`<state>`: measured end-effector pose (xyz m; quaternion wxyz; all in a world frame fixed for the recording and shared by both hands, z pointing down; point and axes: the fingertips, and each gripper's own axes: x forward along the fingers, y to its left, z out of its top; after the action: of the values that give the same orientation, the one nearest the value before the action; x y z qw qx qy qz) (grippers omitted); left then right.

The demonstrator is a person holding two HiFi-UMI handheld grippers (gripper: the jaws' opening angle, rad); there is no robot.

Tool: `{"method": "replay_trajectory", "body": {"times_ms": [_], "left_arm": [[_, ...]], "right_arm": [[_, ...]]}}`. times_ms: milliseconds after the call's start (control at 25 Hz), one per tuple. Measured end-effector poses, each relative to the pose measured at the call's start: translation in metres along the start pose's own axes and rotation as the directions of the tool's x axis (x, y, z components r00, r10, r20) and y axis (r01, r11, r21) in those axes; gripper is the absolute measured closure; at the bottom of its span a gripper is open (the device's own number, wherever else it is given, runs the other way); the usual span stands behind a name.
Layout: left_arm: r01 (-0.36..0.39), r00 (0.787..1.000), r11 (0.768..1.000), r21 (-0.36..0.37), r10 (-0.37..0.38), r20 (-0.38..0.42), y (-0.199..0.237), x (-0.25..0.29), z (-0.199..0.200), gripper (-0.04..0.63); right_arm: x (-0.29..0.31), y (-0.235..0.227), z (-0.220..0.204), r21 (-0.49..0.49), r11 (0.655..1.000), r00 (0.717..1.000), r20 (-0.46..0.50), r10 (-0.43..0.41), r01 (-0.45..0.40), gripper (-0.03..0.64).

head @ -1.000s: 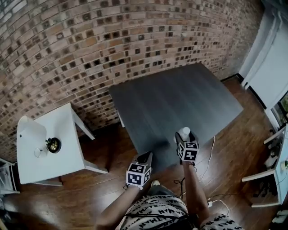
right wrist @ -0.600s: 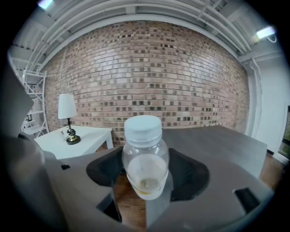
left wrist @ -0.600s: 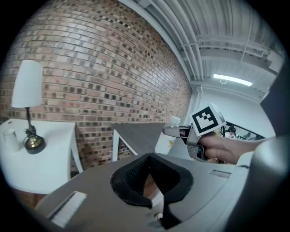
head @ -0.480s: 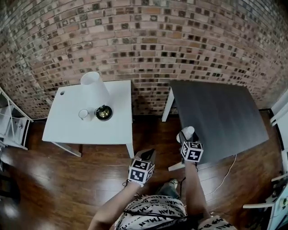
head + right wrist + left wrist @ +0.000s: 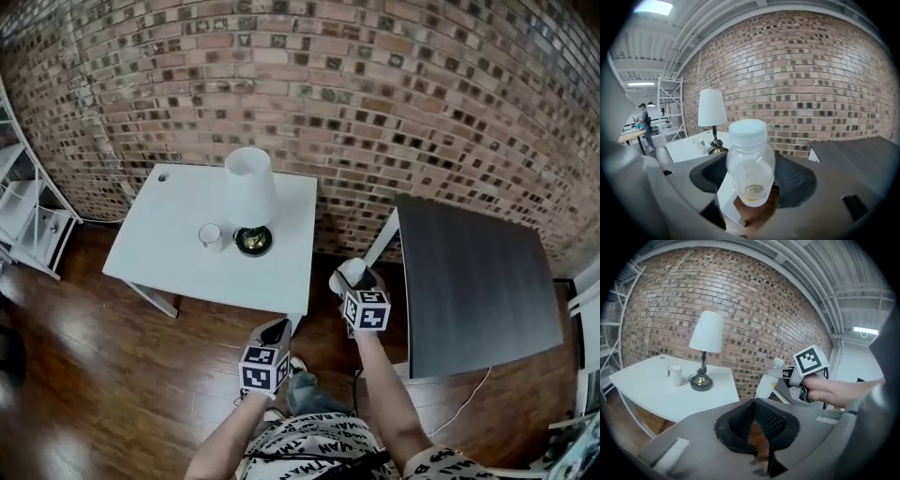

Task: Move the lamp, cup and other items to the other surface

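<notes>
In the left gripper view, the bottle (image 5: 765, 386) is partly hidden by a finger of the right gripper (image 5: 778, 372). At the left of the head view, the white shelving (image 5: 28, 216) is cut off by the picture's edge. At the far left of the right gripper view, a person (image 5: 644, 117) is too small to be made out.

No legible text; shirt (image 5: 319, 448) print unreadable.
</notes>
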<state>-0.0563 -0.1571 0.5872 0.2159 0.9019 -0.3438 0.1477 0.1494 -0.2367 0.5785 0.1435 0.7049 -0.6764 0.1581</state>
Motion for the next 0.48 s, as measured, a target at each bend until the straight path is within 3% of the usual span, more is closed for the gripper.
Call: {"method": "replay_trajectory", "body": {"times_ms": [240, 480], "left_arm": [[-0.116, 0.992, 0.991, -0.06, 0.118, 0.037, 0.061, 0.016, 0.014, 0.595], [-0.201, 0.979, 0.972, -0.12, 0.205, 0.02, 0.102, 0.04, 0.025, 0.595]], "right_arm": [[0.097, 0.043, 0.017, -0.02, 0.99, 0.99, -0.01, 0.141, -0.142, 0.293], [0.173, 0.068, 0.03, -0.047, 0.972, 0.972, -0.032, 0.231, -0.232, 0.293]]}}
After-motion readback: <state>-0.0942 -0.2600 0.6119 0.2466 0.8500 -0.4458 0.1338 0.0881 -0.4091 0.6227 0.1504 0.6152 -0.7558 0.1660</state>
